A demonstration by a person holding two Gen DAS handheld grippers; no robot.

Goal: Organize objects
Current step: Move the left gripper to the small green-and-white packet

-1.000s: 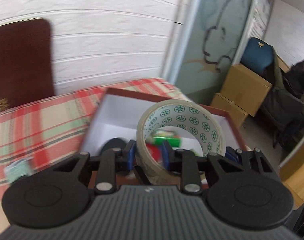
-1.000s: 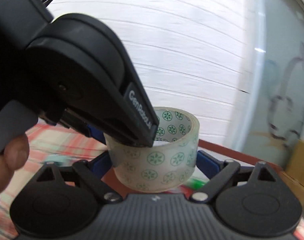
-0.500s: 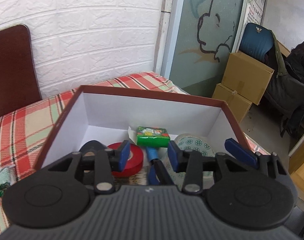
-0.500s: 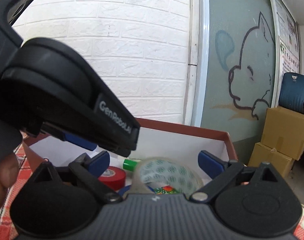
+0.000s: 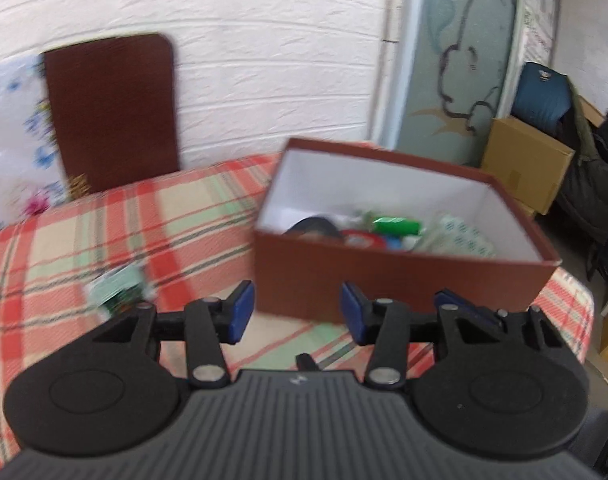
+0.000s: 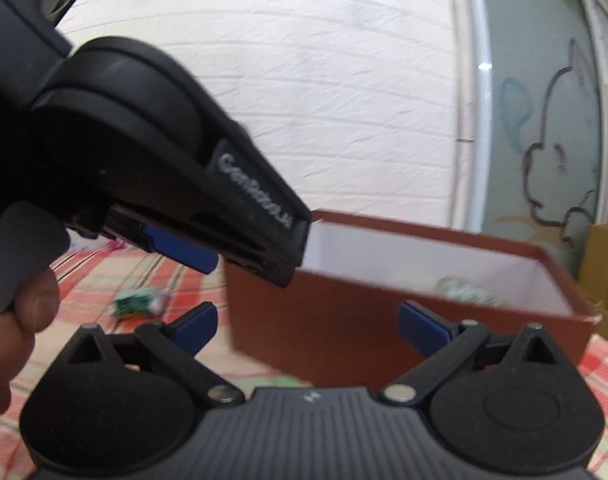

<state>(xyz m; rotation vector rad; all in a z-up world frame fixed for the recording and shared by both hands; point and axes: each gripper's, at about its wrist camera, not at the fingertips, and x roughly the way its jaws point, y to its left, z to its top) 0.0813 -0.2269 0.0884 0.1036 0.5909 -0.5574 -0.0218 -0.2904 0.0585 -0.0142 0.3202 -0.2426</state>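
Your box (image 5: 388,280) hides most of its contents behind the near wall; the patterned tape roll (image 5: 464,240) shows only its top, smeared by motion blur. The small green packet (image 5: 118,292) on the bench (image 5: 104,232) is too blurred to read. In the right wrist view your left gripper (image 6: 208,252) covers the box's left corner

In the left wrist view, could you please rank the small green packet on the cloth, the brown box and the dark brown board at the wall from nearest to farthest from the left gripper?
From the left gripper:
1. Brown box, just ahead, slightly right.
2. Green packet, on the checked cloth to the left; close to call with the box.
3. Dark brown board, upright against the white wall, clearly farthest.
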